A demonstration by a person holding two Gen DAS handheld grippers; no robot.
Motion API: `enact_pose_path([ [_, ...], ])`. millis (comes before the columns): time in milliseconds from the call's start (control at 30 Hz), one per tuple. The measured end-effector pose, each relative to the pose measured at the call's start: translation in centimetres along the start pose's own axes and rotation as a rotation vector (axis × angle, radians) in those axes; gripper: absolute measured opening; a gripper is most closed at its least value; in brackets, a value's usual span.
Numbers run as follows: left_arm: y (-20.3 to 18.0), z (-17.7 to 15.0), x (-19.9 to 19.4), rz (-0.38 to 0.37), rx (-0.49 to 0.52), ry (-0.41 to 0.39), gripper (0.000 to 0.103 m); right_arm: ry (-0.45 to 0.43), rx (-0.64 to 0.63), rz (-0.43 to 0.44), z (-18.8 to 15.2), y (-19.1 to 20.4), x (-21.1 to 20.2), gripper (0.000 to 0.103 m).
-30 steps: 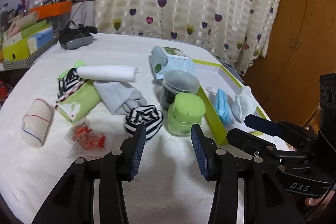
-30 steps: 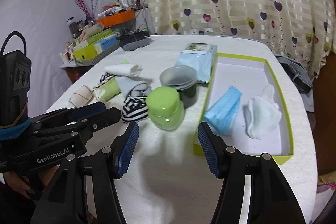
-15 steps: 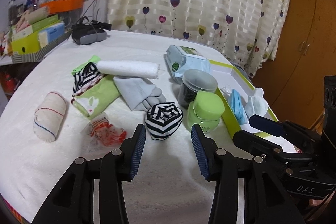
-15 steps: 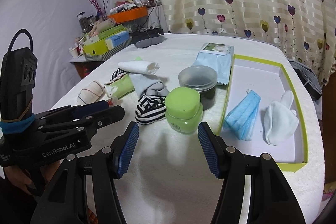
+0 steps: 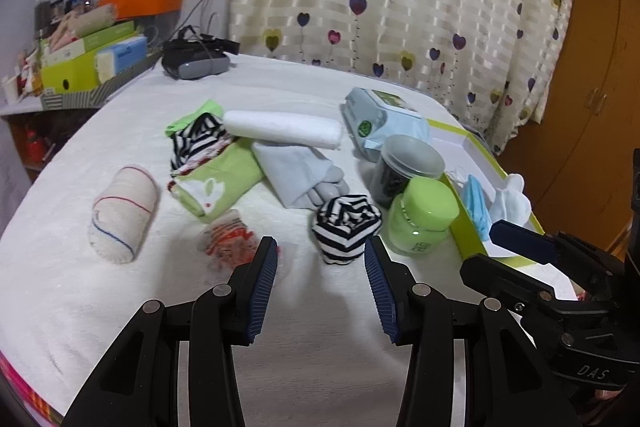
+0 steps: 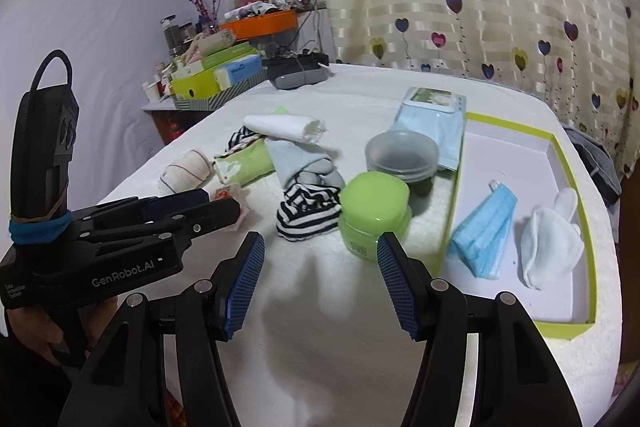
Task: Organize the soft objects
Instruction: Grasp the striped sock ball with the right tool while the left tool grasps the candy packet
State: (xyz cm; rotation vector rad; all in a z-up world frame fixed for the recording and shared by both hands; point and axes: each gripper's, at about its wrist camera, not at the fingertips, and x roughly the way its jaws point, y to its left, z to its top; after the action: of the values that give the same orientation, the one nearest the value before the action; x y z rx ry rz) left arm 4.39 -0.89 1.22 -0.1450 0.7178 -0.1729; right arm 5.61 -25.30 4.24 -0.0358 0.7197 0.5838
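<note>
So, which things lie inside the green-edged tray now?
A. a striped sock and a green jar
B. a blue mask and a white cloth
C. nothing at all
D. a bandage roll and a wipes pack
B: in the right wrist view the blue mask and the white cloth lie on the floor of the tray; everything else is on the table outside it.

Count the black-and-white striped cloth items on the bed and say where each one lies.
2: a striped bundle beside the green jar, and a striped cloth atop the green cloth farther back. Others may be hidden.
</note>
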Motion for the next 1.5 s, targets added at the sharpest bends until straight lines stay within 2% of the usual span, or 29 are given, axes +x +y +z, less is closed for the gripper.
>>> enact_pose_path([
  [200, 1.3, -0.1, -0.1, 0.018, -0.023, 0.0, 0.044, 0.014, -0.019, 0.031, 0.5, 0.8, 0.6, 0.06],
  [433, 3.7, -0.3, -0.1, 0.033, -0.062, -0.003, 0.045, 0.039, -0.044, 0.03, 1.0, 1.7, 1.8, 0.06],
  [500, 4.1, -0.3, 0.1, 0.039, -0.069, 0.0, 0.048, 0.044, -0.053, 0.033, 1.1, 2.1, 2.1, 0.06],
  [567, 4.4, -0.3, 0.5, 0.037, -0.074, 0.01, 0.052, 0.048, -0.062, 0.037, 1.1, 2.4, 2.4, 0.06],
  [1067, 5.5, 0.0, 5.5, 0.067, -0.099, 0.085, 0.053, 0.067, -0.07, 0.03, 1.5, 2.5, 3.4, 0.06],
  [1100, 5.5, 0.0, 5.5, 0.065, -0.094, 0.081, 0.05, 0.069, -0.072, 0.029, 1.5, 2.5, 3.5, 0.06],
  [1200, 5.6, -0.1, 5.3, 0.063, -0.086, 0.076, 0.03, 0.077, -0.08, 0.027, 1.7, 2.6, 3.9, 0.06],
  [1267, 5.8, -0.2, 5.1, 0.048, -0.088, 0.072, 0.025, 0.084, -0.084, 0.022, 2.0, 2.8, 4.4, 0.06],
  [1500, 6.1, -0.5, 3.4, 0.008, -0.085, 0.035, 0.019, 0.124, -0.113, 0.008, 2.9, 3.6, 6.4, 0.06],
])
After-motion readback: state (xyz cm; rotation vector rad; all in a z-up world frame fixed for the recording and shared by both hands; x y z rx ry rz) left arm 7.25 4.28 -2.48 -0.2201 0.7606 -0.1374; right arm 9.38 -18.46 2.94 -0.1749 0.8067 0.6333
